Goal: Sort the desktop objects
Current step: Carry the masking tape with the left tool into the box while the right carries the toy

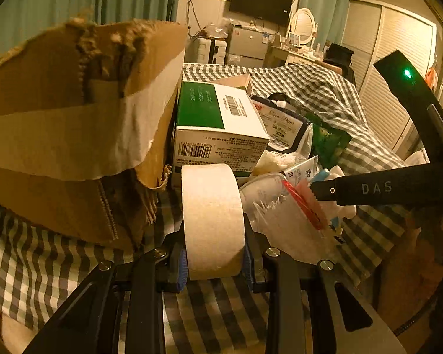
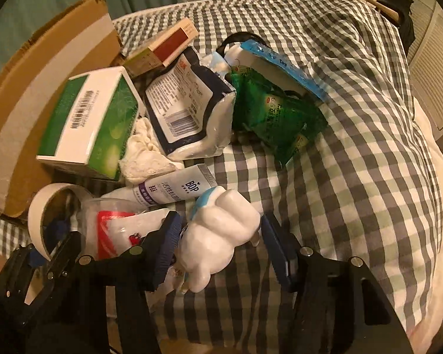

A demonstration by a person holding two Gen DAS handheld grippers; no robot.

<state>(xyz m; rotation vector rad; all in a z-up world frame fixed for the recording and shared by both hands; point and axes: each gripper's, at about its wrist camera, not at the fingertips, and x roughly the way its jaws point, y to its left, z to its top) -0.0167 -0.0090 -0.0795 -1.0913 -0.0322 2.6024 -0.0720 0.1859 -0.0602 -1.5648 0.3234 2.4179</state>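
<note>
Tape roll (image 1: 212, 221): I have it pinched on edge between the left gripper (image 1: 214, 261) jaws, just beside the torn cardboard box (image 1: 73, 129) on the checked bed cover (image 2: 354, 135). My right gripper (image 2: 221, 250) jaws stand spread on either side of the white tooth-shaped figure (image 2: 218, 233); I cannot tell whether they touch it. A BOP tube (image 2: 174, 190) lies just behind the figure.

Grey-checked bedcover (image 2: 354, 124), seemingly cream tape roll (image 1: 212, 221)

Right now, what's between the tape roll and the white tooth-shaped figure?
In the right wrist view, a clear plastic bag with a red strip lies between the tape roll and the tooth-shaped figure. The left claw grips the roll.
</note>
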